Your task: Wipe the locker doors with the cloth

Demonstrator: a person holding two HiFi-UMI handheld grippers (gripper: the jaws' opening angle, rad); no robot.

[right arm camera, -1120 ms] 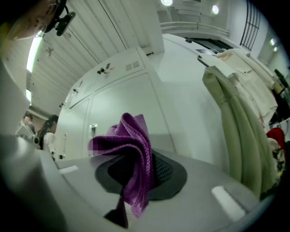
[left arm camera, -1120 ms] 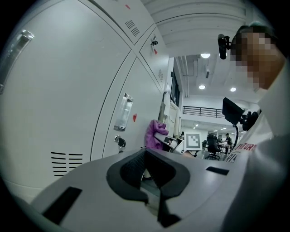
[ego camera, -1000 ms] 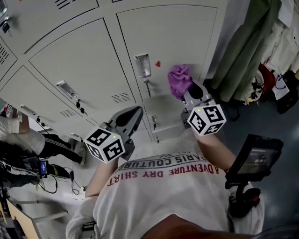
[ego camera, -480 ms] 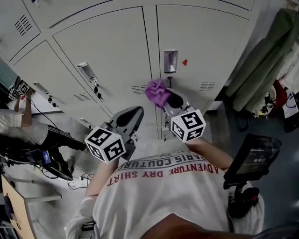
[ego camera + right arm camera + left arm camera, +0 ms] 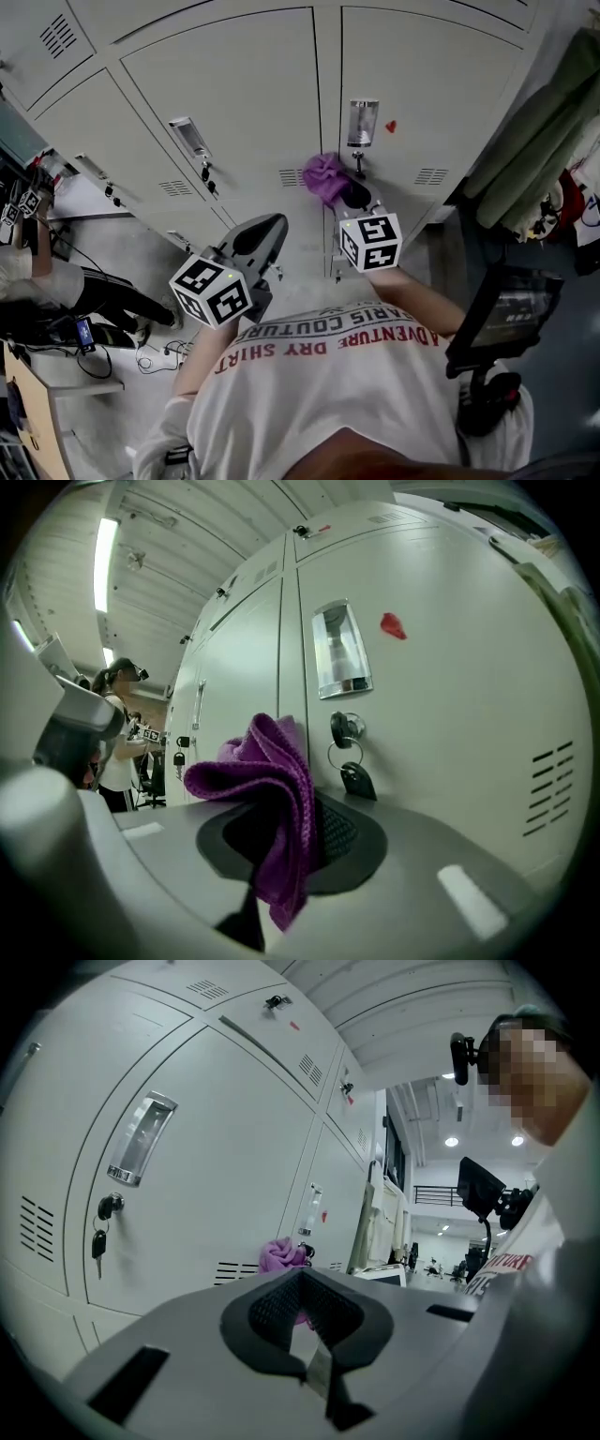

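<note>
Since 1 s ago the purple cloth (image 5: 325,176) has crossed from the right of the recessed handle (image 5: 362,122) to its lower left, onto the seam between 2 locker doors (image 5: 234,103). The whole bank has slid right in the head view.

The locker doors are pale grey and fill the upper half of the head view, each with a handle recess and a small vent grille. A green garment (image 5: 539,112) hangs down the right edge. The person's white T-shirt (image 5: 328,394) fills the bottom centre. A screen on a mount (image 5: 502,314) sits lower right.

At frame centre the right gripper (image 5: 291,841) has its jaws clamped on the purple cloth. The bunched folds stand up out of the pads and appear pressed to the door. Left of centre the left gripper (image 5: 270,228) is held off the doors, jaws closed together with nothing in them.

A key with ring and fob (image 5: 349,752) hangs in the lock just under the handle. A small red mark (image 5: 393,624) lies right of the handle.
</note>
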